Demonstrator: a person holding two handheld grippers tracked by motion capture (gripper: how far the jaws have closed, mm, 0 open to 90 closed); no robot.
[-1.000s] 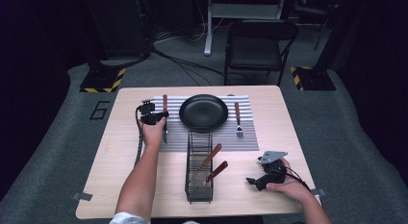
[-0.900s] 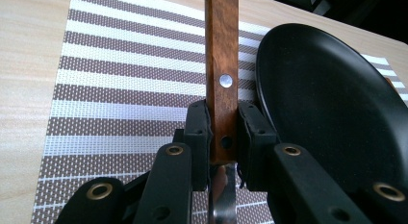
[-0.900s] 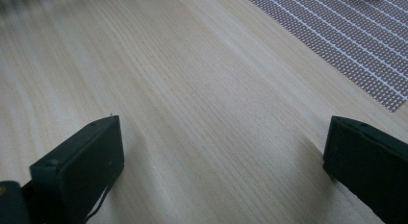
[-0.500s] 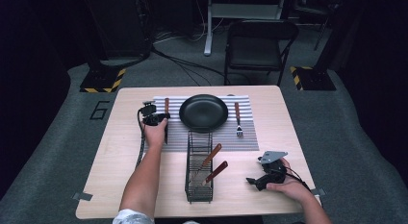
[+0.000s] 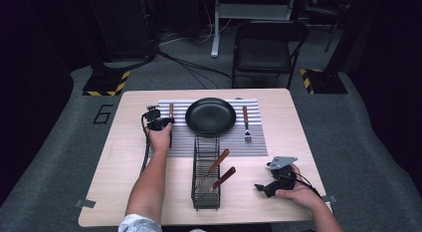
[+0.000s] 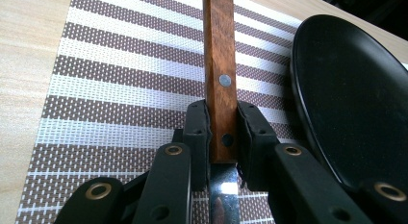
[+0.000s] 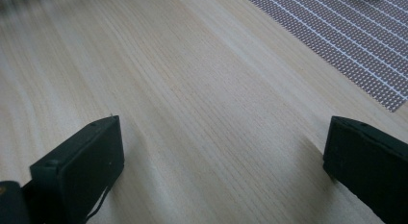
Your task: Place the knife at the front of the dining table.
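Very little has shifted over the last second. The left tongs (image 5: 166,123), clamped on the wooden handle of the knife (image 6: 220,75), have crept a touch toward the worktop's (image 5: 124,157) far edge along the left side of the striped mat (image 6: 115,89), and the left hand (image 5: 160,140) and forearm have followed. The knife has travelled with them, its handle now reaching slightly nearer the mat's far left corner, just beside the black plate (image 6: 351,94).

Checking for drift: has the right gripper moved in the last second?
No. The right gripper sits at the same spot on the table, right of the wire rack, jaws open.
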